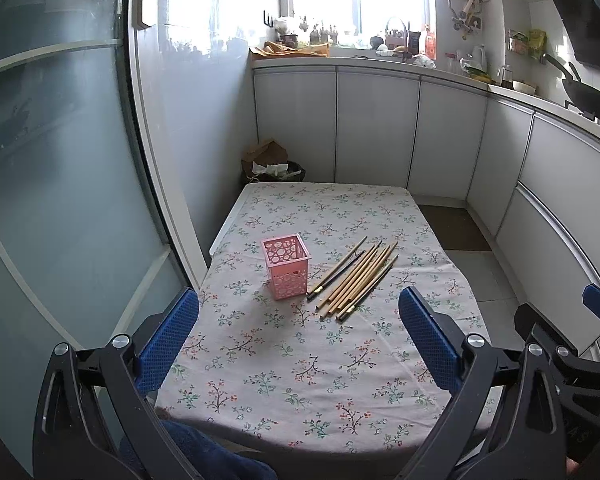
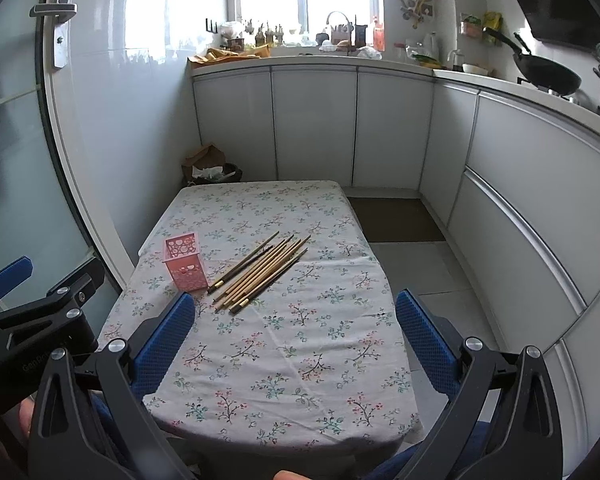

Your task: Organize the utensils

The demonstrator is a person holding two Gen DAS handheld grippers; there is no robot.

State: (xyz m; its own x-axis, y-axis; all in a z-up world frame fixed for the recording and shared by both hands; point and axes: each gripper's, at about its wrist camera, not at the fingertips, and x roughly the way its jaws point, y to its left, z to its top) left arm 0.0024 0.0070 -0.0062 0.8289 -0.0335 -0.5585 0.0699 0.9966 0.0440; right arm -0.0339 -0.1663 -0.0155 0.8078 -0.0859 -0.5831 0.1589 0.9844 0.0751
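- Both black grippers with blue pads, left gripper (image 1: 299, 322) and right gripper (image 2: 295, 320), hover spread wide, gripping nothing, over the floral tablecloth (image 1: 284, 376).
- Ahead, a bundle of wooden chopsticks (image 1: 354, 276) lies flat, long axis diagonal, tips pointing far-right.
- Just left stands an upright pink perforated plastic holder (image 1: 287, 266).
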